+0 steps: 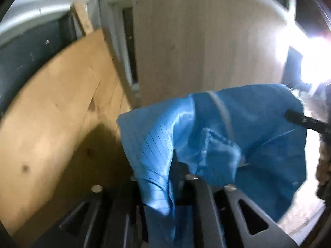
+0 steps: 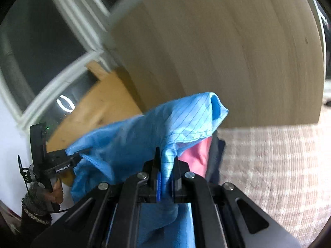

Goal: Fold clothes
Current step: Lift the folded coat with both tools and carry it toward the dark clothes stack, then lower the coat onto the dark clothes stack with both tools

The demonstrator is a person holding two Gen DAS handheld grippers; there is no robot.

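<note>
Both tools carry the light blue pinstriped garment (image 2: 128, 144) in the air, stretched between them. Right tool (image 2: 165, 177) is pressed together, pinching a fold of the blue cloth. Left tool (image 1: 175, 186) has cloth draped through it; whether it still pinches I cannot tell. No fold made yet. A pink cloth (image 2: 196, 155) lies below on the checked surface (image 2: 269, 165).

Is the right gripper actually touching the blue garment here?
Touching. The right wrist view shows the right gripper with its jaws closed on a pinched fold of the blue garment, cloth squeezed between both fingers.
</note>
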